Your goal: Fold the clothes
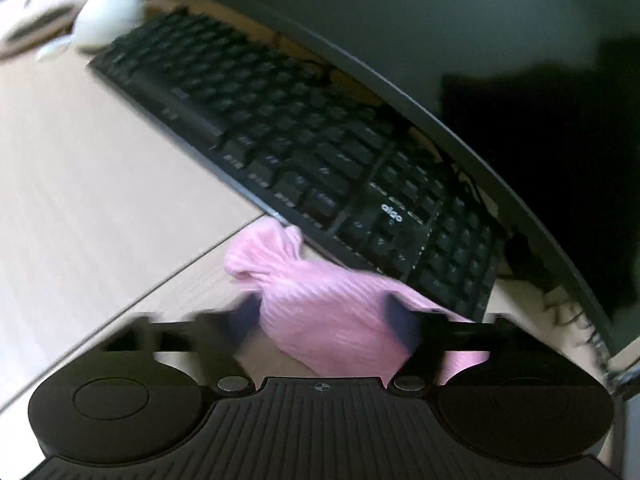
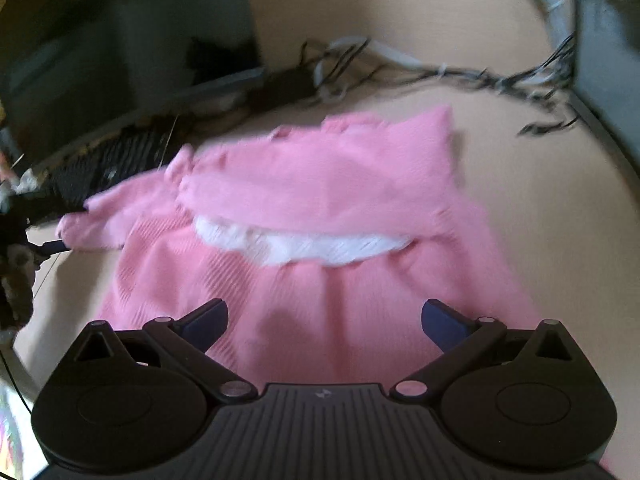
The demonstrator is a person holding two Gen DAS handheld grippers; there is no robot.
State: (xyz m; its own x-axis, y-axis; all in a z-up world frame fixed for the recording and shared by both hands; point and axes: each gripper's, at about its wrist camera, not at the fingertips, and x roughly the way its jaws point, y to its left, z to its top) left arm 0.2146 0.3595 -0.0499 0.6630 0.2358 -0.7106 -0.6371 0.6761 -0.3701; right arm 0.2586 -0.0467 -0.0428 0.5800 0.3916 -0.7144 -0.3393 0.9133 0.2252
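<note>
Right hand-held gripper [image 2: 324, 320] is spread wide, grasping nothing, hovering just over the near part of the pink garment [image 2: 320, 208] lying on the table [image 2: 520, 168], white lining showing mid-way. Left hand-held gripper [image 1: 322, 316] has its fingers either side of a bunched pink sleeve; too blurry to tell if it's clamped. Farther off: black keyboard [image 1: 304, 148], a monitor and tangled cables [image 2: 460, 72]

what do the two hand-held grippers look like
Both match. The left hand-held gripper and right hand-held gripper each have a black ribbed body flanked by two round black discs, silver pivot pins, black linkage arms, dark blue fingertips and a small crosshair mark at the centre. No cables or sleeves show.
</note>
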